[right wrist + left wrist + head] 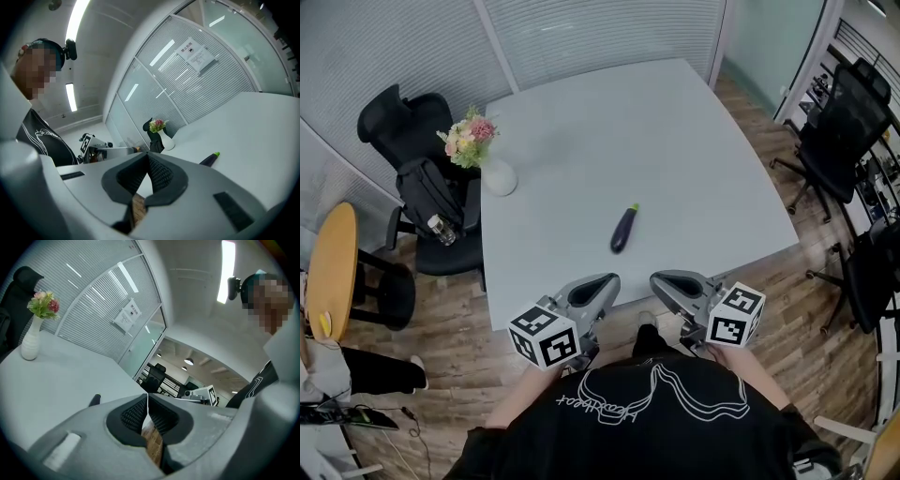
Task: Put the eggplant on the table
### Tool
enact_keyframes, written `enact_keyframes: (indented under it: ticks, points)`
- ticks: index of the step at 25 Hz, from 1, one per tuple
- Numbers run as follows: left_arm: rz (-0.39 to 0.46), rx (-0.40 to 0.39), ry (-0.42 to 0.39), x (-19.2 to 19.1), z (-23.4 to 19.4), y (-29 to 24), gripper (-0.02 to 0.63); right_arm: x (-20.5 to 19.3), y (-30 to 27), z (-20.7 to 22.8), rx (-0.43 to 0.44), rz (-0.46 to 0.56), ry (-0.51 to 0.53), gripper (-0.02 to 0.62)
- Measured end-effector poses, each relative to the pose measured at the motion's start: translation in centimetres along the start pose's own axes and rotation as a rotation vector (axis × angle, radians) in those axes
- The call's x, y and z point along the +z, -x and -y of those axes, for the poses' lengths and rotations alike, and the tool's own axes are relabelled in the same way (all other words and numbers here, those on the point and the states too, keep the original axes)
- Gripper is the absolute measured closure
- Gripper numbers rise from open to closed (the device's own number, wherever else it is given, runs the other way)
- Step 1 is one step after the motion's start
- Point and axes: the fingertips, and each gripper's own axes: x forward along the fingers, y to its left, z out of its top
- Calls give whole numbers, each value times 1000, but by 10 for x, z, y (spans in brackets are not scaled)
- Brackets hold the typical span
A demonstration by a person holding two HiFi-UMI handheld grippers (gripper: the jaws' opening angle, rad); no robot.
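Note:
The dark purple eggplant [623, 230] with a green stem lies alone on the white table [675, 141], near its front edge. Both grippers hang close to the person's body, just off that edge and short of the eggplant. My left gripper [605, 283] is shut, its black pads pressed together with nothing between them [148, 397]. My right gripper [664, 281] also looks shut and empty [148, 157]. Only the eggplant's end [95, 400] shows over the left jaws. In the right gripper view the eggplant [210, 160] lies ahead to the right.
A white vase of flowers [492, 169] stands at the table's left edge. A black office chair [422, 187] with a bag sits beside it, and a round wooden top [333, 272] is further left. More black chairs [844, 122] stand to the right on the wood floor.

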Motion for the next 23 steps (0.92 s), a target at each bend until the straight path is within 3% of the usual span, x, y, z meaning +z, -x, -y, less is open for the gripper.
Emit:
enact_keyframes:
  ticks: [23]
  points:
    - [-8, 31, -16, -5, 4, 4, 592, -3, 5, -3, -2, 2, -6, 588]
